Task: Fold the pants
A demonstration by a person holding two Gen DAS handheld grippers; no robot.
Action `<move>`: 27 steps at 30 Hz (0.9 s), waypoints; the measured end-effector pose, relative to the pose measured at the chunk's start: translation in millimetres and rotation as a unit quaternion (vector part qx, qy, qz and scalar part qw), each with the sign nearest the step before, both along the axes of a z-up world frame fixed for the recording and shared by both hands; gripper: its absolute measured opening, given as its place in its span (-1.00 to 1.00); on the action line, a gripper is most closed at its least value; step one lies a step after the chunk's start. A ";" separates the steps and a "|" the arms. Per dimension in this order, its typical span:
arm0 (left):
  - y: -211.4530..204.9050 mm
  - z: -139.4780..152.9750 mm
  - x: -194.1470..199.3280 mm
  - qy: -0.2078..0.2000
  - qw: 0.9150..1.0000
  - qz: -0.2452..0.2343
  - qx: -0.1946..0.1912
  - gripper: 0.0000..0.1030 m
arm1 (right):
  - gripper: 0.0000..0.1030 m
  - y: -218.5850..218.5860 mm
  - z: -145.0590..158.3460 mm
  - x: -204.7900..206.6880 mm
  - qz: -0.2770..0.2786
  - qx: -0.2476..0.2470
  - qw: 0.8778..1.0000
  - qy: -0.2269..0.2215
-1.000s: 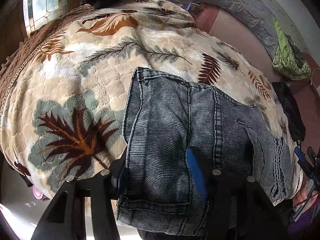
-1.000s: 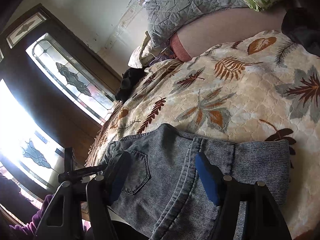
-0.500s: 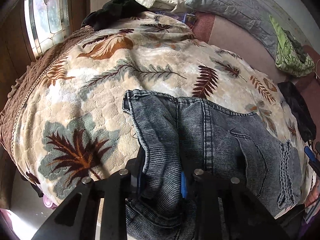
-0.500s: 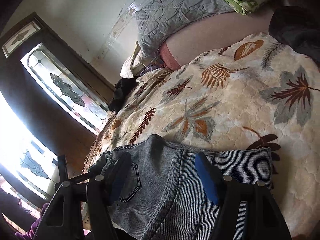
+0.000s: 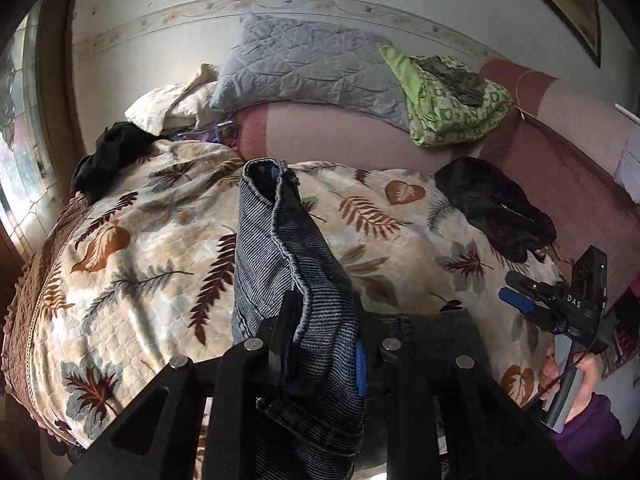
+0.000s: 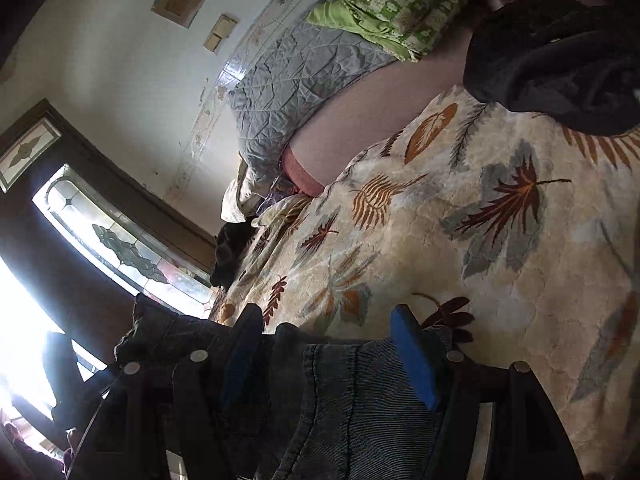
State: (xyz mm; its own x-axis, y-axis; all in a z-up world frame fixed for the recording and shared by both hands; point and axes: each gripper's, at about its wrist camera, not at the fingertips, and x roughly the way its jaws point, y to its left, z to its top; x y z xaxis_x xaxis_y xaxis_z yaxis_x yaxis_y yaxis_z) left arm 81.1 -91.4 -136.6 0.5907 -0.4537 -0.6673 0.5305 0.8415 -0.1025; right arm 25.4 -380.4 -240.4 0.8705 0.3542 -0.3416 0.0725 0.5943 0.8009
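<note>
the left gripper (image 5: pixel 320 344) has just clenched on the raised jeans (image 5: pixel 280 248) over the blanket (image 5: pixel 120 240); the right gripper (image 6: pixel 328 344) is released.

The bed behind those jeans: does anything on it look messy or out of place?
Yes. Two crumpled black garments lie loose on the leaf-print blanket, one at its far left corner, one at the right edge. A green patterned cloth is bunched against the grey quilted pillow. No damage or spills visible.

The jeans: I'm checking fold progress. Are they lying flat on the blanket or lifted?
Partly lifted. The left gripper is shut on a bunched end of the jeans, raised above the leaf-print blanket; the rest lies flat.
</note>
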 end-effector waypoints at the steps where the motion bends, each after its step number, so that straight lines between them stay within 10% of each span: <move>1: -22.0 -2.9 -7.6 0.007 1.000 -0.019 0.001 -0.57 | 0.36 -5.4 -0.4 -3.5 -0.006 0.006 1.000 -0.001; 9: -185.5 -84.5 -68.4 0.090 0.978 -0.173 0.071 -0.89 | 0.36 -44.0 -7.9 -26.2 -0.064 0.047 0.997 0.003; 15: -120.7 -51.8 -47.5 0.035 0.990 -0.111 0.074 -0.82 | 0.36 -40.2 -7.5 -20.1 -0.025 0.043 0.999 0.009; 18: -72.0 -46.7 -21.1 0.013 0.994 -0.034 0.107 -0.19 | 0.36 -22.7 -7.1 -11.0 0.008 0.036 0.999 0.015; 27: -14.1 -122.9 9.3 0.078 0.984 0.042 0.156 -0.14 | 0.19 95.8 0.2 18.8 0.165 -0.114 0.980 0.014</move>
State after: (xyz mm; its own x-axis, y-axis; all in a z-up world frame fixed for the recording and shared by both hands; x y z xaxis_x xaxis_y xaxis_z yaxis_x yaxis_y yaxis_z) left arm 90.4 -105.5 -259.5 0.4966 -0.1666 -0.8518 0.4556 0.8853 0.0925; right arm 44.2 -284.6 -240.2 0.7109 0.5259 -0.4670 -0.1330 0.7525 0.6450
